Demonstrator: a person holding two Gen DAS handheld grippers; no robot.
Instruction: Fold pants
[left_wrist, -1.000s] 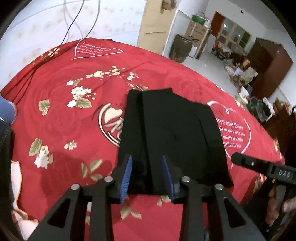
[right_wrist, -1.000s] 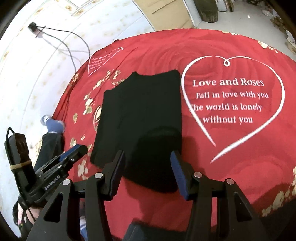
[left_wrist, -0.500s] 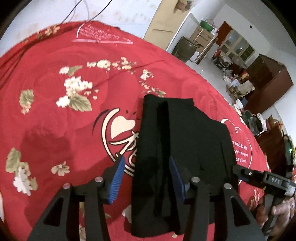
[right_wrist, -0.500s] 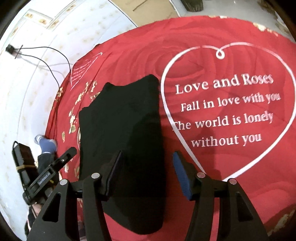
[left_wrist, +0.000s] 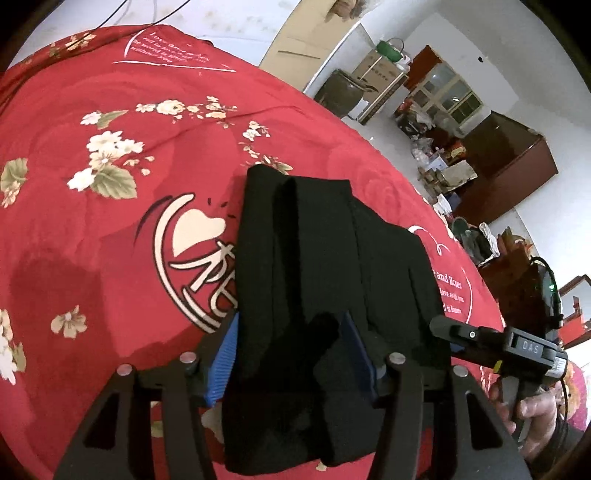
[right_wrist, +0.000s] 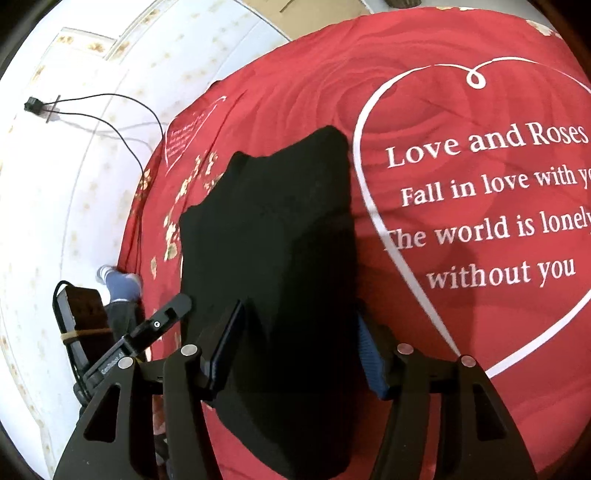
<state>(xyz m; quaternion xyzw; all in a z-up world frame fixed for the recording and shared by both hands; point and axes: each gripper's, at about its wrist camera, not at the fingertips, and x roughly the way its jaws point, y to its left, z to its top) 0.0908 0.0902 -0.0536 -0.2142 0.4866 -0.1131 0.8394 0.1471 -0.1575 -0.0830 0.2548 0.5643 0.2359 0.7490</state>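
Pants: black pants (left_wrist: 325, 295) lie folded into a compact dark block on a red bedspread (left_wrist: 92, 240), near its middle and close to my edge of the bed.
Where they sit: in the left wrist view the block lies just right of a white heart emblem (left_wrist: 195, 236) printed on the cloth; in the right wrist view it lies just left of a big white heart outline with lettering (right_wrist: 491, 206).
Fold state: I see stacked layers with long ridges running away from me, so I judge at least one fold is already laid down.
Left gripper: my left gripper (left_wrist: 291, 363) straddles the near end of the block, and its jaws are opening; cloth is between the blue pads (left_wrist: 221, 365) but they no longer press on it.
Right gripper: my right gripper (right_wrist: 299, 358) also straddles the near edge, jaws parted about halfway; the pads stand either side of the cloth and I see no pinch.
Step in hand: I read this as letting go after laying a fold flat.
Next move: it calls for lifting both grippers clear without dragging the top layer, then checking whether the stack sits square; if another fold is wanted, I would need a fresh hold on one short end with both grippers.
Risk: loose cloth bunched by the left pad could snag and pull the fold open.
Also in view: the person's hand (left_wrist: 532, 410) on the right gripper's handle.
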